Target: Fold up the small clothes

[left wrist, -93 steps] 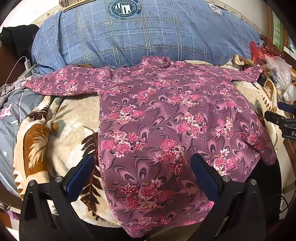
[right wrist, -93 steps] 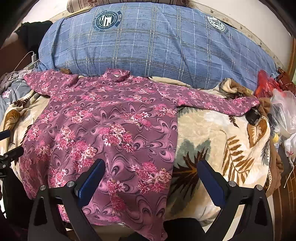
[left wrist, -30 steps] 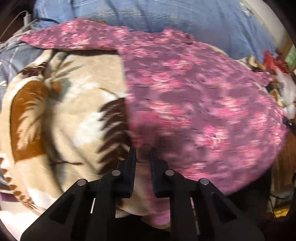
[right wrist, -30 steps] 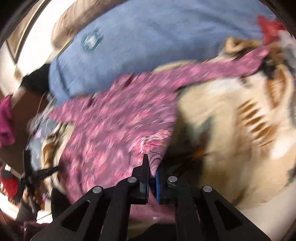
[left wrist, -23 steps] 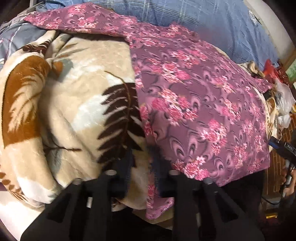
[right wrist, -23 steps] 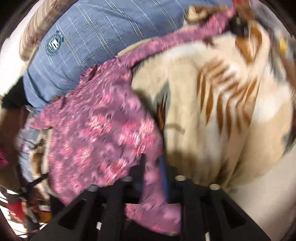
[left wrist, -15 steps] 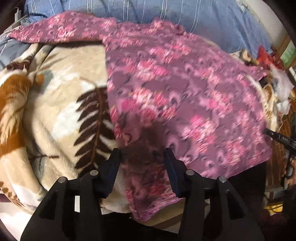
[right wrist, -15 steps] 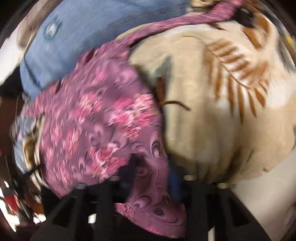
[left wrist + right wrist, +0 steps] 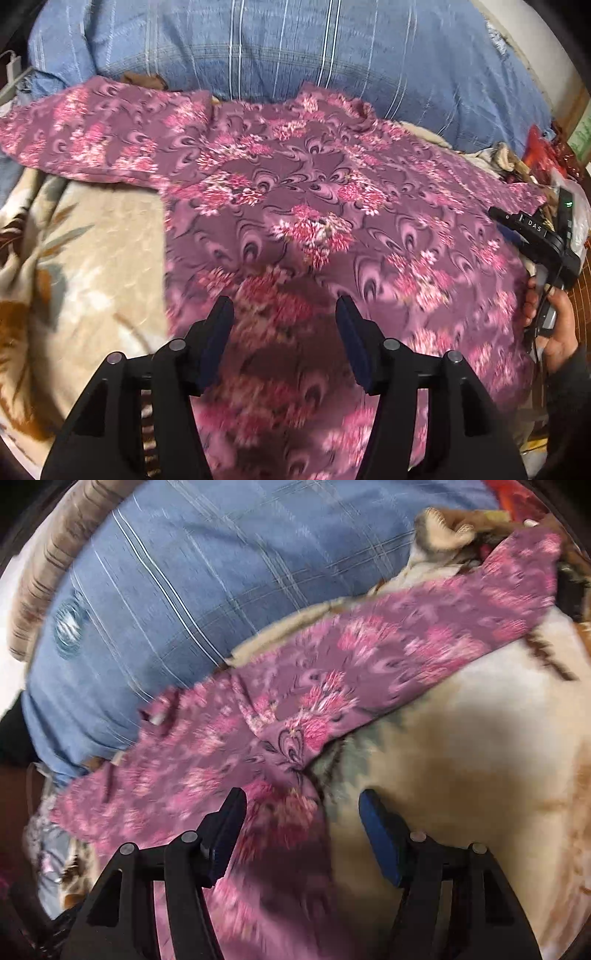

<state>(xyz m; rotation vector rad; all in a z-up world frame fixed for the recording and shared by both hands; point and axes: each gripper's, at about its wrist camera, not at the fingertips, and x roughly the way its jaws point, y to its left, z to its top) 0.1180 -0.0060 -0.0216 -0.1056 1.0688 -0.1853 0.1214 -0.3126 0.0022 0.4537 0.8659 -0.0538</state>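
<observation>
On the bed, the floral top [image 9: 317, 206] lies spread face up over the leaf-print blanket [image 9: 99, 243], its collar toward the blue plaid pillow [image 9: 280, 48] and its hem hanging toward me off the near edge. One sleeve [image 9: 92, 136] reaches out flat to the left, and in the right wrist view the other sleeve [image 9: 436, 642] stretches across the blanket toward the far right corner. I have the left tool [image 9: 284, 317] released, jaws wide apart, hovering above the lower body of the top with nothing between the pads. The right tool [image 9: 301, 812] is likewise spread and gripping nothing, poised over the garment's side edge just below the armpit, where the cloth bunches into a small pucker. As I read it, the folding has hardly begun: the top looks laid out and roughly smoothed, but I see no fold in the body and neither sleeve turned in, so the sleeve folds and the halving of the body all seem left to do. The lower cloth is blurred, so I cannot say whether the hem lies even. Of containers, I see only what looks like a pale plastic bag [image 9: 580, 221] and some red wrapping [image 9: 539, 155] at the far right of the bed; their contents are too small to make out.
</observation>
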